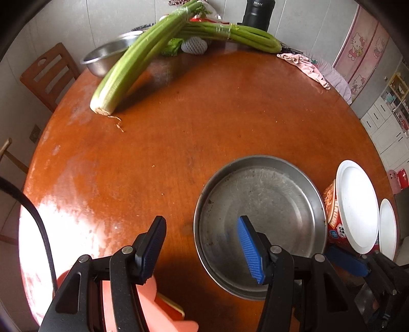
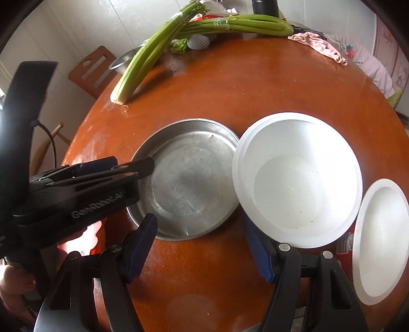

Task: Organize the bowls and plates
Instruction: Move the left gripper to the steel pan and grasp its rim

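A steel plate (image 1: pixel 258 212) lies on the round wooden table (image 1: pixel 179 143); it also shows in the right wrist view (image 2: pixel 189 178). My left gripper (image 1: pixel 202 247) is open, its right finger over the plate's near rim, its left finger outside it. A large white bowl (image 2: pixel 296 178) and a smaller white bowl (image 2: pixel 381 240) stand to the right of the plate, red packaging showing beneath them. My right gripper (image 2: pixel 202 250) is open and empty, just in front of the plate and the large bowl. The left gripper (image 2: pixel 138 166) shows at the plate's left rim.
Two long celery bunches (image 1: pixel 133 61) lie at the table's far side over a steel bowl (image 1: pixel 107 56). A foam-netted fruit (image 1: pixel 194 44), a black jar (image 1: pixel 258 12) and a pink cloth (image 1: pixel 304 66) sit near the far edge. A wooden chair (image 1: pixel 48 74) stands left.
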